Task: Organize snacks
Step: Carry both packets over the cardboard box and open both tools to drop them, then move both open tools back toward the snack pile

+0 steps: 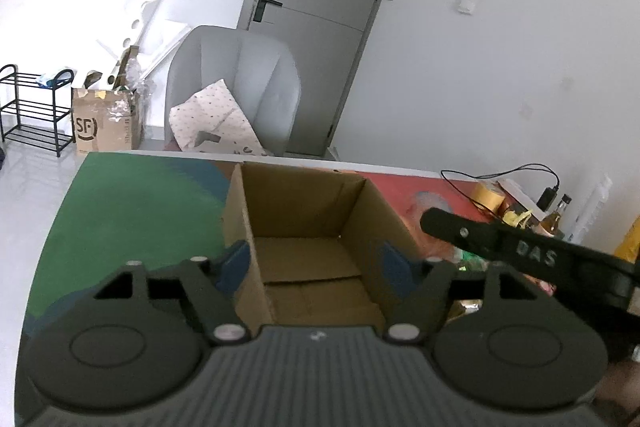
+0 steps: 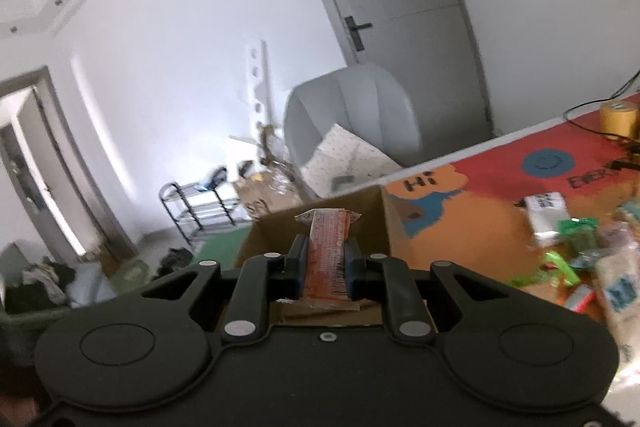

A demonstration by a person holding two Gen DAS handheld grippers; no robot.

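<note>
the orange snack packet (image 2: 326,255) sat upright between the blue pads (image 2: 301,267) of our right gripper (image 2: 326,269), crimped top end sticking out past the fingertips, directly over the open cardboard box (image 2: 384,223). the pads stood right at the packet's flat sides, but we couldn't tell if they were truly pressing or had just let go. we judged it light, thin and soft: a film wrapper that crumples and probably slides on smooth pads, with contents that might crack if squeezed hard. best hold looked like across the flat faces near the middle, as it was, not on the crimped end seals. in the left wrist view our left gripper (image 1: 314,263) was spread wide, nothing between its pads, straddling the box's near corner with the box interior (image 1: 316,259) looking bare from there. the right gripper's finger (image 1: 480,239) came in from the right. beyond the box, more snacks (image 2: 572,239) lay scattered on the colourful mat (image 2: 480,227), well apart from the box, with a tape roll (image 2: 618,117) at the far edge.
</note>
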